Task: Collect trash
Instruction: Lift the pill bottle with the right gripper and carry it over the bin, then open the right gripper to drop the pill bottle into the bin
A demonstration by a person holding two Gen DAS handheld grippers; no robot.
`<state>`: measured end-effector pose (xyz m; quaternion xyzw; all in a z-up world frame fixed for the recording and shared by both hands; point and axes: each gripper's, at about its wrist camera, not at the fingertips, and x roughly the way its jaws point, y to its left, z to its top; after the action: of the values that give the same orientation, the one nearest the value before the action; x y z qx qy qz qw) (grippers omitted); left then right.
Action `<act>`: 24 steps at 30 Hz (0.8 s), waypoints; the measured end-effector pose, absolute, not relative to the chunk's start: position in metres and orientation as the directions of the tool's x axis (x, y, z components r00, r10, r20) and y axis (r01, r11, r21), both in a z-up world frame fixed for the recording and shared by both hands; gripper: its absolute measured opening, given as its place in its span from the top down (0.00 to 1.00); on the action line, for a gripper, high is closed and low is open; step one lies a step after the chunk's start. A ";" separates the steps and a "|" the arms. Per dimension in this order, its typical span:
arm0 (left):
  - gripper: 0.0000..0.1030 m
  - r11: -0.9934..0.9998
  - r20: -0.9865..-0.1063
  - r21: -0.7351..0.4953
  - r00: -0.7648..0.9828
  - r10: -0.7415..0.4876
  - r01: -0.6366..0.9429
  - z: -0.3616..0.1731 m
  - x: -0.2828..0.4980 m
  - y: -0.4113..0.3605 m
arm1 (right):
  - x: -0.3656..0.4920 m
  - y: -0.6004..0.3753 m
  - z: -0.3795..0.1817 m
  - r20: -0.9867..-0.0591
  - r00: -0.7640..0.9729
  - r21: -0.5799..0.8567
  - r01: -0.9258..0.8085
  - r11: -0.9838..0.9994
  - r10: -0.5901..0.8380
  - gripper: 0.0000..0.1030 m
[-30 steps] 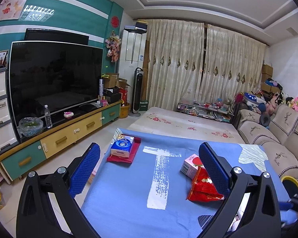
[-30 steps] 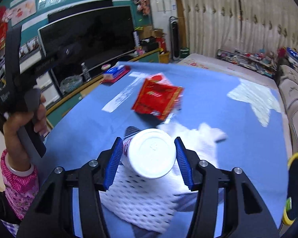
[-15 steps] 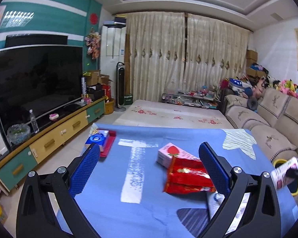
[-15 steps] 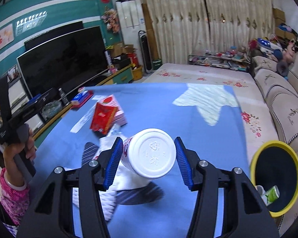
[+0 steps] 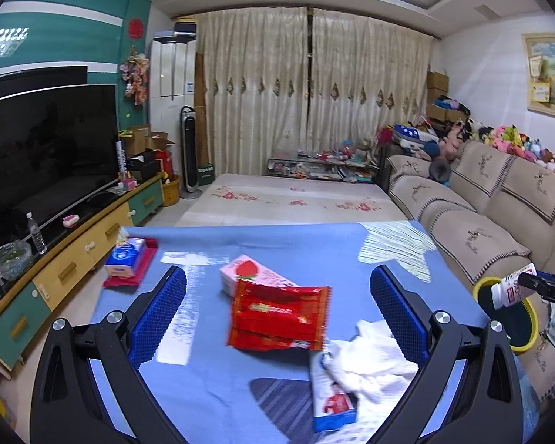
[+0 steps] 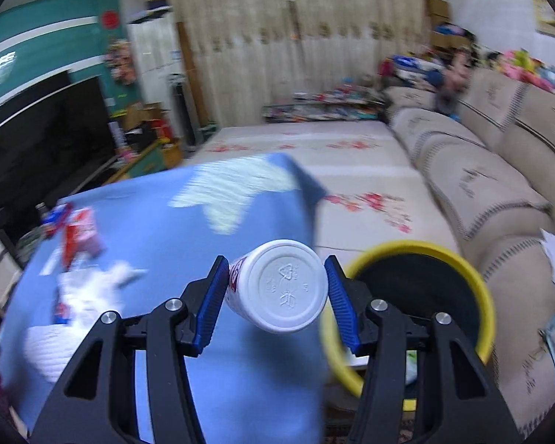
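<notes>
My right gripper is shut on a white plastic bottle, held base toward the camera above the table's right edge, just left of a yellow-rimmed black bin. The bottle and the bin also show at the right of the left wrist view. My left gripper is open and empty above the blue table. A red snack wrapper lies between its fingers, partly on a pink strawberry box. White crumpled tissue and a blue-and-white packet lie nearer.
A blue tissue pack on a red mat sits at the table's far left. A beige sofa runs along the right, behind the bin. A TV on a low cabinet stands left. A floral mat covers the floor beyond the table.
My right gripper has carried the bottle rightward from over the table to beside the bin. My left gripper has swung right, so the red wrapper now lies centred between its fingers.
</notes>
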<state>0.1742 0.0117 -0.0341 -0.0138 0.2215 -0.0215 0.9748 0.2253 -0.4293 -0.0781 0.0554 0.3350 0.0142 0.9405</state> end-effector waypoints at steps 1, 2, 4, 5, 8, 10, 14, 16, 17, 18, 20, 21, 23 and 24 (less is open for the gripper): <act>0.05 0.998 -0.435 -0.035 0.899 -0.054 0.043 -0.035 0.174 0.007 | 0.228 -0.439 -0.084 -0.637 0.770 0.112 0.041 0.993 0.040 0.51; 0.05 0.998 -0.439 -0.034 0.896 -0.059 0.049 -0.035 0.176 0.003 | 0.231 -0.449 -0.091 -0.647 0.762 0.113 0.069 0.991 0.021 0.51; 0.05 0.997 -0.450 -0.035 0.890 -0.072 0.064 -0.037 0.178 -0.007 | 0.238 -0.468 -0.106 -0.670 0.742 0.111 0.123 0.986 -0.017 0.51; 0.05 0.997 -0.457 -0.033 0.886 -0.079 0.072 -0.038 0.178 -0.012 | 0.242 -0.476 -0.114 -0.681 0.732 0.107 0.145 0.984 -0.034 0.51; 0.05 0.996 -0.472 -0.028 0.877 -0.093 0.091 -0.041 0.181 -0.024 | 0.251 -0.491 -0.132 -0.704 0.707 0.099 0.191 0.976 -0.067 0.50; 0.05 0.994 -0.481 -0.024 0.871 -0.104 0.105 -0.042 0.183 -0.030 | 0.255 -0.498 -0.141 -0.714 0.695 0.092 0.215 0.972 -0.087 0.50; 0.05 0.992 -0.491 -0.019 0.863 -0.117 0.124 -0.043 0.185 -0.038 | 0.255 -0.504 -0.149 -0.728 0.677 0.095 0.255 0.962 -0.107 0.49; 0.05 0.991 -0.494 -0.018 0.861 -0.122 0.130 -0.044 0.184 -0.039 | 0.249 -0.502 -0.144 -0.714 0.690 0.092 0.263 0.960 -0.121 0.48; 0.05 0.991 -0.496 -0.018 0.860 -0.124 0.132 -0.045 0.183 -0.039 | 0.245 -0.500 -0.141 -0.707 0.696 0.090 0.264 0.960 -0.125 0.46; 0.05 0.991 -0.499 -0.021 0.857 -0.128 0.136 -0.045 0.181 -0.038 | 0.243 -0.498 -0.139 -0.703 0.699 0.088 0.263 0.961 -0.127 0.45; 0.05 0.989 -0.509 -0.034 0.849 -0.141 0.144 -0.046 0.175 -0.036 | 0.235 -0.492 -0.135 -0.696 0.707 0.088 0.258 0.962 -0.126 0.43; 0.05 0.988 -0.517 -0.040 0.843 -0.150 0.151 -0.048 0.172 -0.035 | 0.229 -0.490 -0.132 -0.691 0.712 0.090 0.254 0.963 -0.123 0.43; 0.05 0.985 -0.536 -0.045 0.829 -0.162 0.164 -0.052 0.164 -0.031 | 0.221 -0.486 -0.129 -0.683 0.723 0.102 0.239 0.966 -0.106 0.38; 0.05 0.984 -0.548 -0.047 0.819 -0.169 0.171 -0.055 0.160 -0.030 | 0.218 -0.483 -0.128 -0.680 0.727 0.107 0.232 0.967 -0.099 0.37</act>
<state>0.1602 -0.0299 -0.0550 0.0020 0.2872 -0.0891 0.9537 0.2176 -0.4833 -0.1279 0.0924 0.3588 -0.0895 0.9245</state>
